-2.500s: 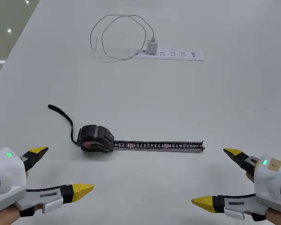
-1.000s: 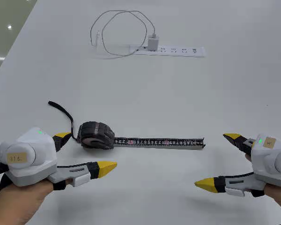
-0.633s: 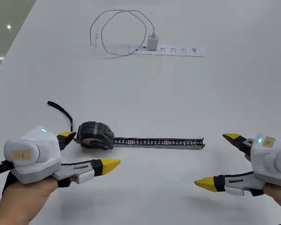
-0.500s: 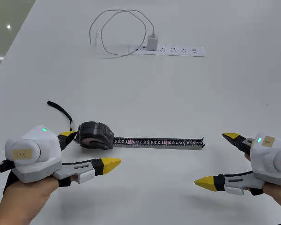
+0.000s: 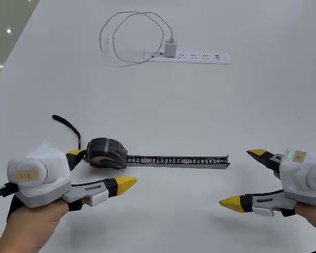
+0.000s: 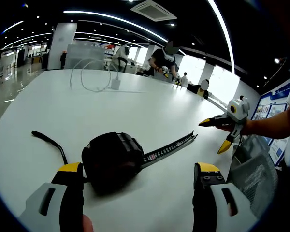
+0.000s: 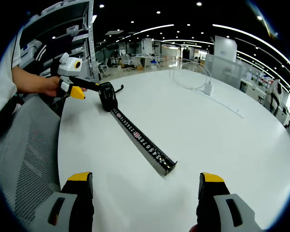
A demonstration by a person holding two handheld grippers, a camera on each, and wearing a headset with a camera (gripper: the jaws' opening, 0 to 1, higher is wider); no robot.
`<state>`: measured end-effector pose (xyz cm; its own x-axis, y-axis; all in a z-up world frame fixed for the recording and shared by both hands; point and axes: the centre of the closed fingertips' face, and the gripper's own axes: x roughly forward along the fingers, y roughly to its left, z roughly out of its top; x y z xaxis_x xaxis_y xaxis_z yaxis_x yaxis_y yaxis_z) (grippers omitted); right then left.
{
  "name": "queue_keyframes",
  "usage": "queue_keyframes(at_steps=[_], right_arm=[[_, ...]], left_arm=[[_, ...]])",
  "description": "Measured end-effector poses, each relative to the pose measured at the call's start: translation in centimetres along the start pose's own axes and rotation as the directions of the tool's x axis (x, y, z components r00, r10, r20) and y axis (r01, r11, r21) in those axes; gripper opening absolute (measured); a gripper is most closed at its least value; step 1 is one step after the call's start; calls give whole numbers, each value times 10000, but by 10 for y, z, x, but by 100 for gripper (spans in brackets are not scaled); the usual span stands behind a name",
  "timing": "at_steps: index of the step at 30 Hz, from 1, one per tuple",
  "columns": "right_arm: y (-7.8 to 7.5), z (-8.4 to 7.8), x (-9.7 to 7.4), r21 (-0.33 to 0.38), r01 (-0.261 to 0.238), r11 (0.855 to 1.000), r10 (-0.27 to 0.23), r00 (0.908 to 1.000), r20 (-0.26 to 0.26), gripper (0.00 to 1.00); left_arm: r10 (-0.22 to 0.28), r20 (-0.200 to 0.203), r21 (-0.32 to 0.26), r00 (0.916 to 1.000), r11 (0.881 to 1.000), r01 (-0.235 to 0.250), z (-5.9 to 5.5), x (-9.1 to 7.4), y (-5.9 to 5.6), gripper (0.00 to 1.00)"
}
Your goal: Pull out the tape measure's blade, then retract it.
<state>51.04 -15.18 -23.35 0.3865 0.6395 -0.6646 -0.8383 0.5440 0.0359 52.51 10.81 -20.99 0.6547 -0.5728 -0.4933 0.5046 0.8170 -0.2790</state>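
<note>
A black tape measure point(image 5: 106, 153) lies on the white table point(image 5: 163, 105), its blade point(image 5: 179, 161) drawn out to the right and lying flat. Its wrist strap point(image 5: 68, 126) trails to the far left. My left gripper point(image 5: 101, 168) stands open just in front of the case, one yellow tip beside the case's left end, the other nearer me. In the left gripper view the case point(image 6: 113, 157) sits between the open jaws. My right gripper point(image 5: 241, 177) is open, just right of the blade's end hook point(image 5: 227, 162). In the right gripper view the hook point(image 7: 169, 168) lies ahead of the open jaws.
A white power strip point(image 5: 197, 58) with a plugged-in charger point(image 5: 171, 50) and a looped cable point(image 5: 131, 39) lies at the table's far side. The table's left edge point(image 5: 10, 63) borders a green floor. People stand in the background point(image 6: 164, 58).
My left gripper has moved forward and right from the near left corner up to the tape measure case. The right gripper has barely shifted. Tape and blade lie as before.
</note>
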Motion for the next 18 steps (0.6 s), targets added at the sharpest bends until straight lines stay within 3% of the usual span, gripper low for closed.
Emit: queue_keyframes(at_steps=[6, 18], right_arm=[[-5, -1, 3, -294, -134, 9995, 123, 9992, -371, 86], [-17, 2, 8, -957, -450, 9944, 365, 9954, -892, 75]], left_arm=[[502, -72, 229, 9987, 9985, -500, -1, 2, 0, 90], [1358, -38, 160, 9907, 9906, -1357, -2, 8, 6, 86]])
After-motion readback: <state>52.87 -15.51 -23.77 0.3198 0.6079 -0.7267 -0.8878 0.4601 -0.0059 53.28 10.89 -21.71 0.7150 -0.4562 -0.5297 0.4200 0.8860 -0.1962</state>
